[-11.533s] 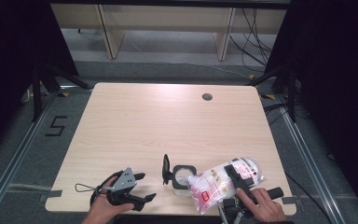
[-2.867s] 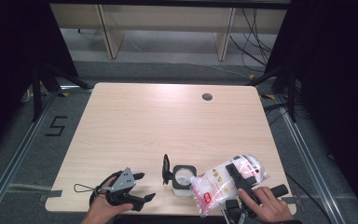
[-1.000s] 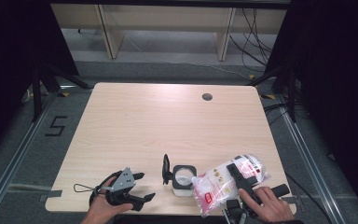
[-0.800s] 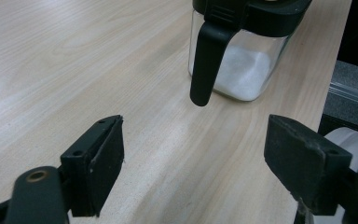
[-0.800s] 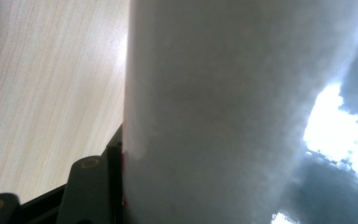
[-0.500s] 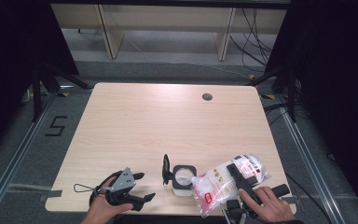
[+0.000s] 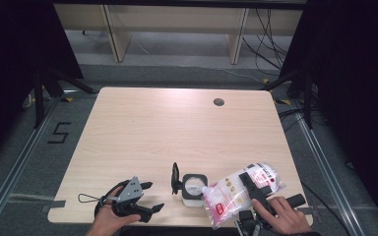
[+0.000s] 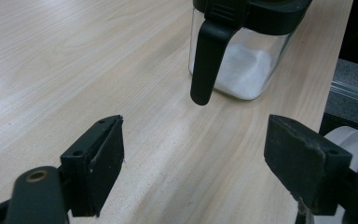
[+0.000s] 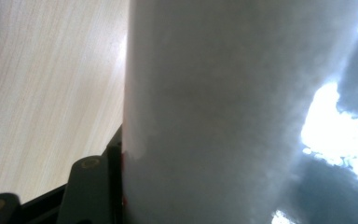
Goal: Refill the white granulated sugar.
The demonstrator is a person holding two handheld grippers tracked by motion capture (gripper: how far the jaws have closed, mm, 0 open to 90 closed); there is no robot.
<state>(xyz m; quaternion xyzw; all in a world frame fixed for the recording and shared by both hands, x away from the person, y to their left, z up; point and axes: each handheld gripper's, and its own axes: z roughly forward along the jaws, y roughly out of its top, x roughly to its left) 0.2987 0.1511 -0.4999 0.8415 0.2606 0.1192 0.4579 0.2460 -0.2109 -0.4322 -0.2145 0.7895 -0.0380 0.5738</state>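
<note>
A clear square jar (image 7: 194, 186) with white powder in its bottom stands near the table's front edge, its black lid flipped up at its left. A plastic bag (image 7: 231, 194) of white powder with red print lies tilted, its lower corner at the jar's mouth. My right gripper (image 7: 246, 180) is shut on the bag, one black jaw lying across its top. In the right gripper view the bag (image 9: 237, 112) presses against one finger (image 9: 92, 186). My left gripper (image 7: 145, 196) rests open left of the jar. Its own view has the jar (image 8: 244, 65) beyond my left gripper (image 8: 196, 140).
The light wooden table (image 7: 177, 128) has a round cable hole (image 7: 219, 102) at the back right. A cable loop (image 7: 86, 198) trails left of the left gripper. Black curtains and metal floor rails flank the table.
The right hand and the bag have shifted slightly since the earliest frame. Over the last second nothing has visibly moved.
</note>
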